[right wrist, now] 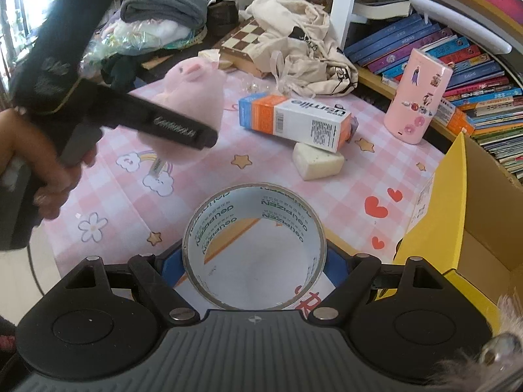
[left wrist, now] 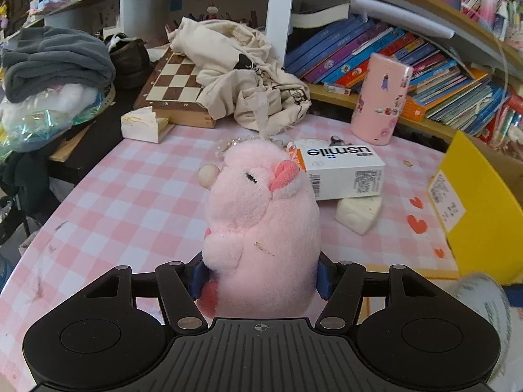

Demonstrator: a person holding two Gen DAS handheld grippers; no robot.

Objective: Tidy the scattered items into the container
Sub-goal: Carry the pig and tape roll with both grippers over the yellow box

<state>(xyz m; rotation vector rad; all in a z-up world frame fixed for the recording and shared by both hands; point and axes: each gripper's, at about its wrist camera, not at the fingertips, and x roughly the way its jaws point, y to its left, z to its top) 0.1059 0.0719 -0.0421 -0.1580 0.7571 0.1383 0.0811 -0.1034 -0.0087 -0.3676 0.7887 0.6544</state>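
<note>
Left wrist view: left gripper (left wrist: 260,276) clamping one pink plush pig (left wrist: 261,228); right gripper (right wrist: 255,261) apparently hugging one tape roll (right wrist: 253,245).

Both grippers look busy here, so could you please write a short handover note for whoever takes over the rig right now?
Left gripper: shut on the pink plush pig, held above the checked tablecloth.
Right gripper: shut on the roll of tape, close to the yellow cardboard box on its right.
Still on the table: the white usmile box, leaning on a white sponge block, and the pink sticker-covered tube standing by the bookshelf.
Done: both held items are picked up; neither is in the box yet.
Left: drop pig and tape into the box, then probably collect the usmile box, sponge and tube.
</note>
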